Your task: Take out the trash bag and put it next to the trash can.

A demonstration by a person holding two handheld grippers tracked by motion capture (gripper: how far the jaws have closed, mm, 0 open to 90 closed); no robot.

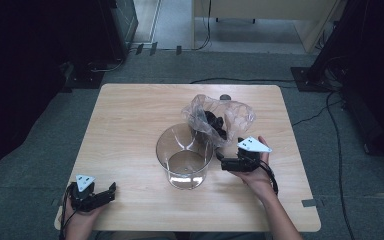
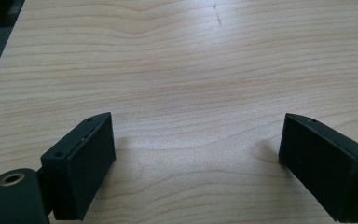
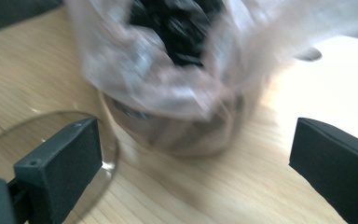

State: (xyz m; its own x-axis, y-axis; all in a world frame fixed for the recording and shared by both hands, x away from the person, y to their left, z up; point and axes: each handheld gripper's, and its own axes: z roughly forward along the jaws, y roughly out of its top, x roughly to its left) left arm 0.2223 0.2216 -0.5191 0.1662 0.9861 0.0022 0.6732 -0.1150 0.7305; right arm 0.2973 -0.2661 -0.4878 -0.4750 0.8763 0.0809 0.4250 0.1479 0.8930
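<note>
A clear plastic bag (image 1: 219, 117) with dark pieces inside stands on the wooden table (image 1: 125, 120), just behind and right of a clear glass bowl (image 1: 184, 156). In the right gripper view the bag (image 3: 182, 70) is blurred and sits ahead of the jaws, apart from them, with the bowl's rim (image 3: 37, 122) at the left. My right gripper (image 1: 226, 154) is open beside the bowl, close under the bag, with nothing between its jaws. My left gripper (image 1: 109, 191) rests open near the table's front left corner, and its jaws (image 2: 196, 163) span bare wood.
The table's front edge lies close to both hands. A small dark round thing (image 1: 225, 97) sits behind the bag. Cables (image 1: 325, 110) trail over the grey floor to the right, and dark equipment stands at both sides.
</note>
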